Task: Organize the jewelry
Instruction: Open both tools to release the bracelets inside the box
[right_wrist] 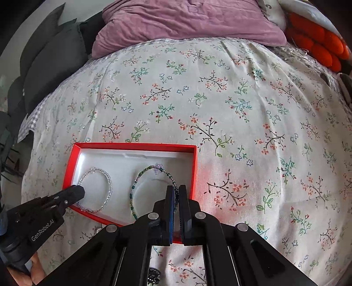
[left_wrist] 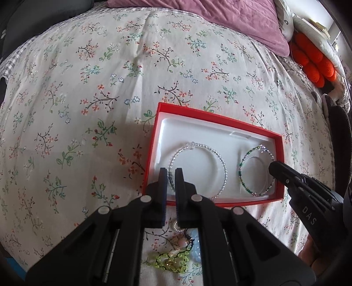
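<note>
A red box with a white insert lies on the floral bedspread; it also shows in the right wrist view. A clear beaded bracelet lies in its left half, and a green beaded bracelet in its right half. My left gripper is shut on the clear bracelet's near-left edge. My right gripper is shut on the green bracelet's near-right edge. From the left wrist view the right gripper shows at the green bracelet's right side.
More jewelry lies on the bedspread just before the box: a yellow-green and black beaded piece, a pale blue piece and a dark piece. A purple pillow and an orange cushion lie at the far end.
</note>
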Demonstrator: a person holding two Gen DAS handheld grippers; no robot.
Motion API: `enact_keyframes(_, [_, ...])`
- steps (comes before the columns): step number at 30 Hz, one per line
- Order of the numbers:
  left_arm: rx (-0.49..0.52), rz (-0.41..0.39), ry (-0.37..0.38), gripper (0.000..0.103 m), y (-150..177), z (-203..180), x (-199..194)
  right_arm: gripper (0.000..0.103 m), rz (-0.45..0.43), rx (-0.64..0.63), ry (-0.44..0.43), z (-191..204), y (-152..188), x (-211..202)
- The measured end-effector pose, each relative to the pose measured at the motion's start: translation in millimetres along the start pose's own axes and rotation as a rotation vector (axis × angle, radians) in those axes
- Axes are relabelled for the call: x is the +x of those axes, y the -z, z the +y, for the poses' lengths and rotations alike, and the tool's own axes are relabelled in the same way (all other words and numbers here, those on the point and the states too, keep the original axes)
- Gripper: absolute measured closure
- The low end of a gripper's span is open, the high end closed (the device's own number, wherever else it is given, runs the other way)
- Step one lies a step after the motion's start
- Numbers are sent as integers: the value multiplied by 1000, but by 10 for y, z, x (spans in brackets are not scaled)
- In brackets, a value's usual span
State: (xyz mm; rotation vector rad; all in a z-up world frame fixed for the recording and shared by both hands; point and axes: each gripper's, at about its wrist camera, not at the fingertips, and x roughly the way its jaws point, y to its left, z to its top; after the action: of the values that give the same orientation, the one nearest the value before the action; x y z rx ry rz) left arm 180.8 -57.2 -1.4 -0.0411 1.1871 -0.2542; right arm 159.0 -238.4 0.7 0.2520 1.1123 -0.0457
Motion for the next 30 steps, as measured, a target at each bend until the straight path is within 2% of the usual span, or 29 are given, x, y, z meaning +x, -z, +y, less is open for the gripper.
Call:
enact_keyframes(2, [2, -21, 3, 95, 0, -5, -41, 89, -7, -14, -21, 21, -5, -26])
enact_keyframes(4, [14, -36, 4, 91, 1, -28, -90, 89, -9, -22, -34, 43, -6, -66])
enact_keyframes(6, [27, -57, 7, 79, 17, -52, -167, 89, -20, -33, -40, 57, 4, -137])
enact_keyframes(8, [33, -76, 2, 61, 34, -73, -239, 89, -28, -45, -42, 71, 21, -221])
enact_keyframes(19, [122, -128, -64, 21, 298, -181, -627, 88, -66, -145, -18, 85, 341, -762])
enact_keyframes(24, [153, -108, -88, 19, 477, -225, -743, 80, -55, -177, -20, 69, 551, -900])
enact_keyframes(27, [153, -91, -93, 18, 578, -206, -779, 71, -50, -186, -32, 65, 661, -958])
enact_keyframes(28, [154, -86, -91, 18, 614, -188, -792, 61, -50, -186, -33, 58, 693, -976])
enact_keyframes(29, [154, -84, -89, 18, 645, -187, -800, 45, -54, -184, -32, 49, 723, -997])
enact_keyframes(30, [155, -84, -85, 18, 679, -169, -814, 39, -64, -180, -32, 40, 753, -1022])
